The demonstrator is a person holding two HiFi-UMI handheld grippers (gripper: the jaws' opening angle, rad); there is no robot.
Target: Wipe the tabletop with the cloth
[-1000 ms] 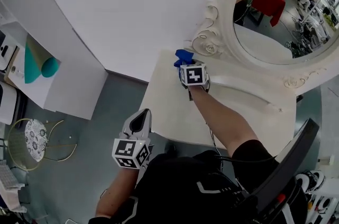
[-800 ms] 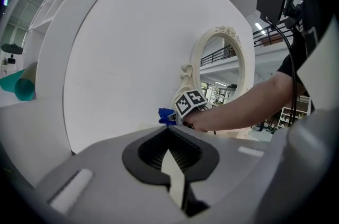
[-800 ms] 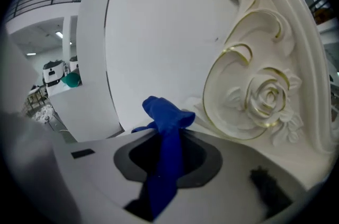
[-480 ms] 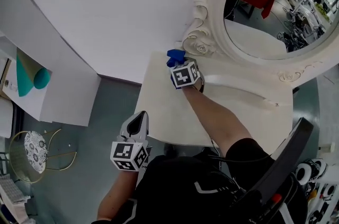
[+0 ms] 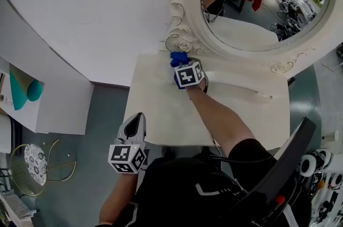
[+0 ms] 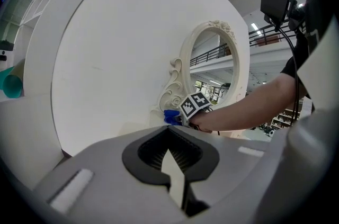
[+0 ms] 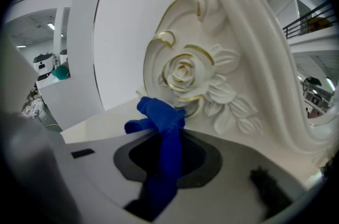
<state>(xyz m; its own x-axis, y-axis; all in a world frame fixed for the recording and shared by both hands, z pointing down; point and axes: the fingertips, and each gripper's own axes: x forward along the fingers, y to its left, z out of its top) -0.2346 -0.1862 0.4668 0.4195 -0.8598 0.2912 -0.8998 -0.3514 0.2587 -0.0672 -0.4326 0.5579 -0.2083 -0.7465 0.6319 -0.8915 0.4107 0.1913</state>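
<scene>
The blue cloth (image 7: 160, 118) looks soft, light and limp. It is bunched at the desk's (image 5: 161, 113) back left corner, just beside the carved mirror frame (image 5: 179, 43), with the right gripper (image 7: 167, 150) clenched on its trailing end. A hold nearer the wad would likely press it flatter, while the left gripper (image 5: 135, 123) hangs off the desk's front edge, its jaws together on nothing.
</scene>
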